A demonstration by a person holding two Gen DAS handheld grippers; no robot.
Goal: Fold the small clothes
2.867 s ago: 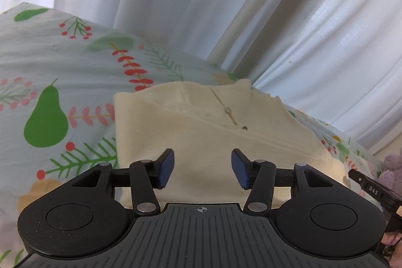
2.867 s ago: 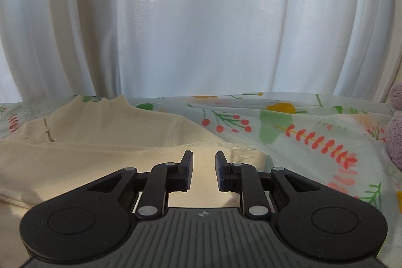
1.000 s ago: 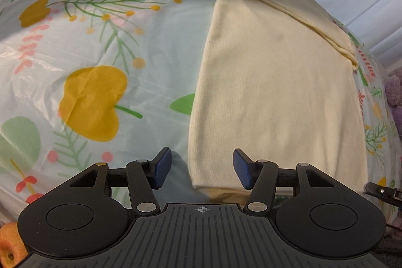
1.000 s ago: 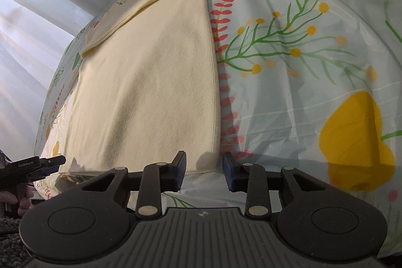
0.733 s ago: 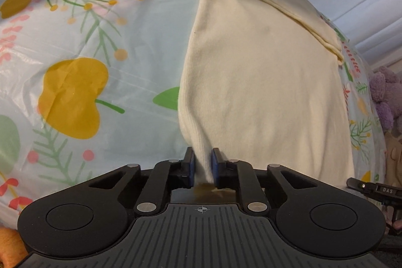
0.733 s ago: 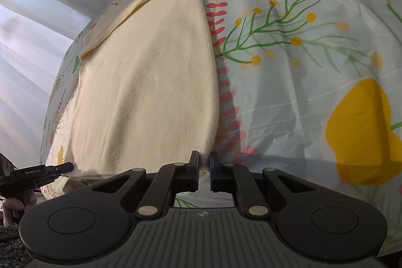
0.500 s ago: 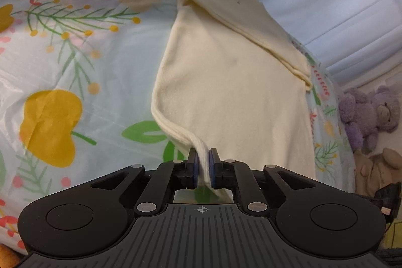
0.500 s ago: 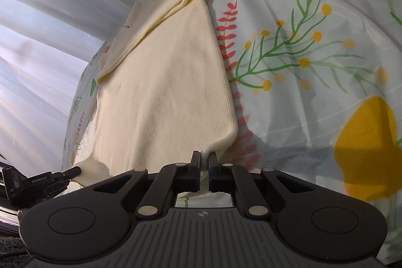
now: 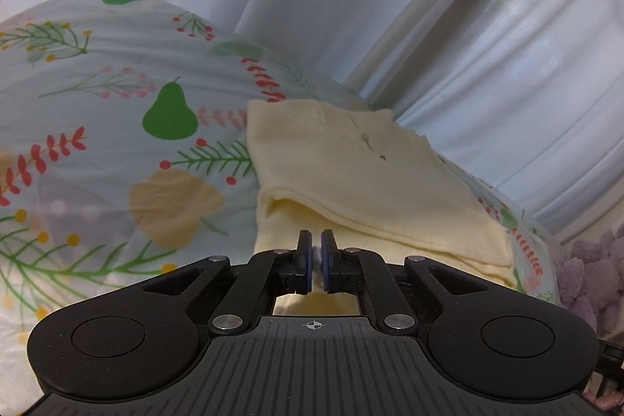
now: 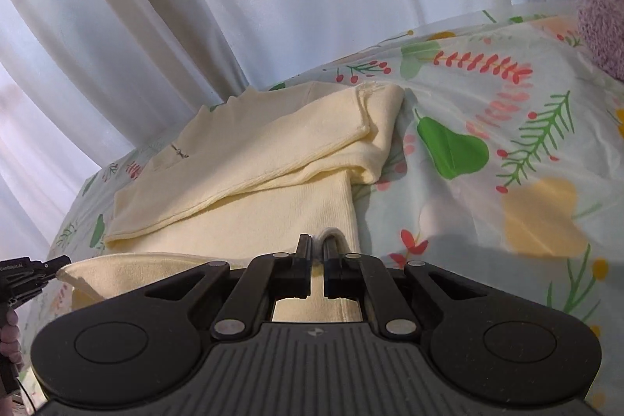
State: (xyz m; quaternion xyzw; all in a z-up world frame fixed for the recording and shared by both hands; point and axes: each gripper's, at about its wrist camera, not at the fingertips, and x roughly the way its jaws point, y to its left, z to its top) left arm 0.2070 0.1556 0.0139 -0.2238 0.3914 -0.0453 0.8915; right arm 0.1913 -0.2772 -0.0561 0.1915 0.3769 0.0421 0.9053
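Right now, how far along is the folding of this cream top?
Done: the cream top lies on the fruit-print cloth with a sleeve folded across its chest. In hand: the left gripper and right gripper are each shut on a bottom hem corner, lifting it. Left: laying the hem up toward the collar and flattening.

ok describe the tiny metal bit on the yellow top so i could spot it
Start at the fruit-print tablecloth below the white curtain. On it lies the pale yellow top; near its far edge hangs a small metal zipper pull, the only dark mark on plain cloth.
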